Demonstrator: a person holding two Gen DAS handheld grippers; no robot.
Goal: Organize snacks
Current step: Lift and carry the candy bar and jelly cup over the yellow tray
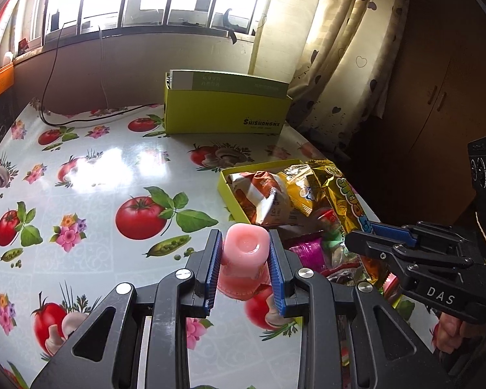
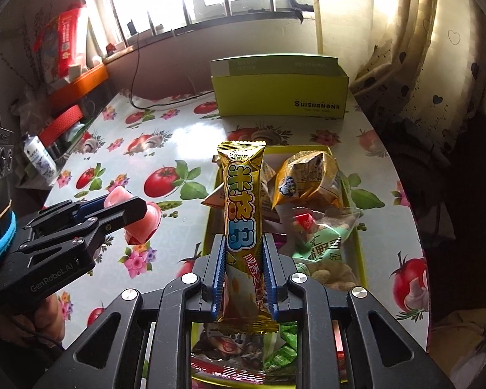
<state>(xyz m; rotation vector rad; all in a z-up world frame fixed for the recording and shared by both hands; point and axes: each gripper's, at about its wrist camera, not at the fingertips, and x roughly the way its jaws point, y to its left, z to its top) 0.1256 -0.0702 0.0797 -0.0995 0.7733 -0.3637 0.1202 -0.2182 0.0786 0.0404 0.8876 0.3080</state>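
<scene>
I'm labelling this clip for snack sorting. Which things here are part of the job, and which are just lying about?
Part of the job:
- pink jelly cup, in the left gripper
- gold snack bar, in the right gripper
- shallow tray of snack packets
- green box

Lying about:
- black cable
- white bottle
- orange bin

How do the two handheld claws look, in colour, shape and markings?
Both are black, angular frames with silver rivets and blue ribbed pads. The left claw carries the marking "GenRobot.AI", and a blue band wraps the device behind it. The right claw carries the letters "DAS".
</scene>
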